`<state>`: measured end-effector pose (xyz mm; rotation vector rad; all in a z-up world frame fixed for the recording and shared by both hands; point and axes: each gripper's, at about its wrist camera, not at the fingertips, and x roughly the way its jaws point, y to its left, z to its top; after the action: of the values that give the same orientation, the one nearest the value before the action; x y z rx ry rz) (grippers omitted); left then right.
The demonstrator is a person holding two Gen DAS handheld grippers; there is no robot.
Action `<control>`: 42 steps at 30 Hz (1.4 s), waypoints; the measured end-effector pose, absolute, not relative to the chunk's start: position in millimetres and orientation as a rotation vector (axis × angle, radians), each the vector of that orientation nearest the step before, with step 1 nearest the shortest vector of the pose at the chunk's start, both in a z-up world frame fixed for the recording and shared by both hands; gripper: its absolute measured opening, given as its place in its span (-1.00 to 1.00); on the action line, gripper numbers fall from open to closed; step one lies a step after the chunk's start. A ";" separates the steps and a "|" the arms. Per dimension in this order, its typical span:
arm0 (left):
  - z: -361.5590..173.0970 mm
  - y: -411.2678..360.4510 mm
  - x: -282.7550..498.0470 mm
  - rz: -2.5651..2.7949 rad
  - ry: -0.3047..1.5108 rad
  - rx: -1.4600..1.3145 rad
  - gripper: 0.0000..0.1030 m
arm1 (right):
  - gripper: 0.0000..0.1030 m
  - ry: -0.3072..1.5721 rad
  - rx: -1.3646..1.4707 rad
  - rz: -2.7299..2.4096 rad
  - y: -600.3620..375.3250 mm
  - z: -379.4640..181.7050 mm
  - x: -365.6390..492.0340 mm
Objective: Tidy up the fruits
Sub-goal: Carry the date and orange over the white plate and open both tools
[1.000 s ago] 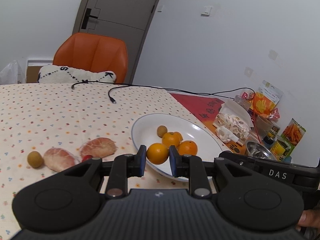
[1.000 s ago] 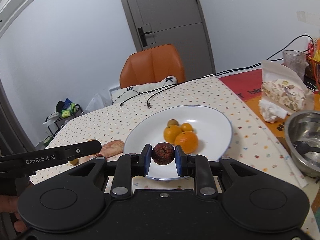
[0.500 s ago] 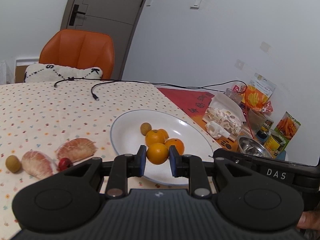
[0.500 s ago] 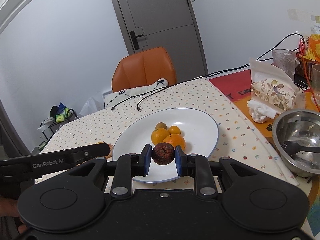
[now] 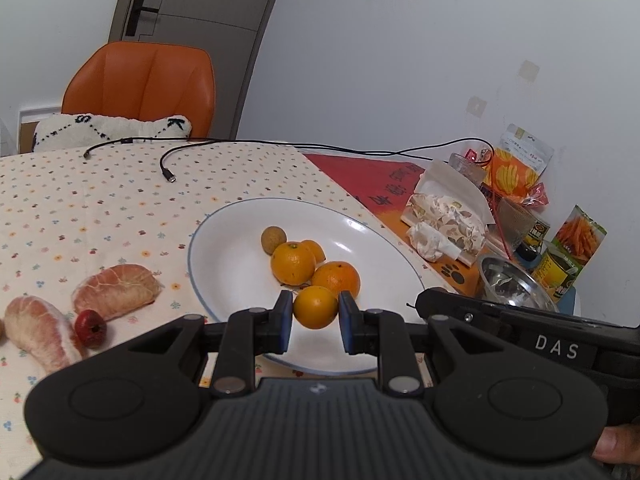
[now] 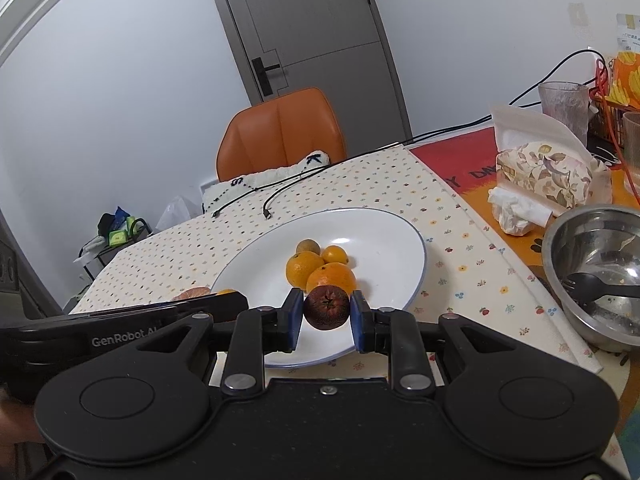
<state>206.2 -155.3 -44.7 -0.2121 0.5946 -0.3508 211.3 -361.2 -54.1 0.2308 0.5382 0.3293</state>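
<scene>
1. Left wrist view: I have a small orange (image 5: 316, 307) pinched in the left gripper (image 5: 315, 322), both pads touching it, over the near part of the white plate (image 5: 224, 256).
2. Right gripper (image 6: 326, 316) is clamped on a dark wrinkled fruit (image 6: 327, 307), also over the plate's near side, just in front of the pile.
3. Step, as I read it: both fruits are at the drop-off, release not yet done.
4. Next move calls for lowering each to bare plate, then spreading the jaws. The orange pile (image 5: 314, 266) sits just beyond both loads, so I'd set down short of it to avoid knocking it.
5. Grippers are close side by side; I'd release one at a time.
6. Open room: bare plate left of the pile. The near rim is just below the fingers, so roll-off is a risk.
7. Not yet gathered on the cloth, left of the plate: two peeled citrus segments (image 5: 116, 290) and a small red fruit (image 5: 91, 322).
8. Steel bowl (image 6: 596, 272) sits near the plate's right side; keep clear.
</scene>
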 end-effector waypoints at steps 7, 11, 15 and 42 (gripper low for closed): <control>-49.4 -166.0 216.3 -0.356 0.605 -0.201 -0.56 | -0.54 0.543 0.236 0.328 -364.6 -57.4 216.2; -51.9 -174.2 222.7 -0.344 0.609 -0.165 -0.56 | -0.54 0.548 0.237 0.326 -365.7 -59.9 220.3; -56.6 -174.5 229.3 -0.336 0.640 -0.166 -0.56 | -0.54 0.559 0.238 0.324 -364.9 -63.6 225.0; -28.7 -113.8 199.5 -0.210 0.597 -0.162 -0.02 | -0.45 0.558 0.244 0.368 -324.2 -64.9 236.9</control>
<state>199.5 -113.8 -28.7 -0.1617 0.5971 -0.2105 236.9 -324.2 -64.9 0.2440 0.5584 0.3677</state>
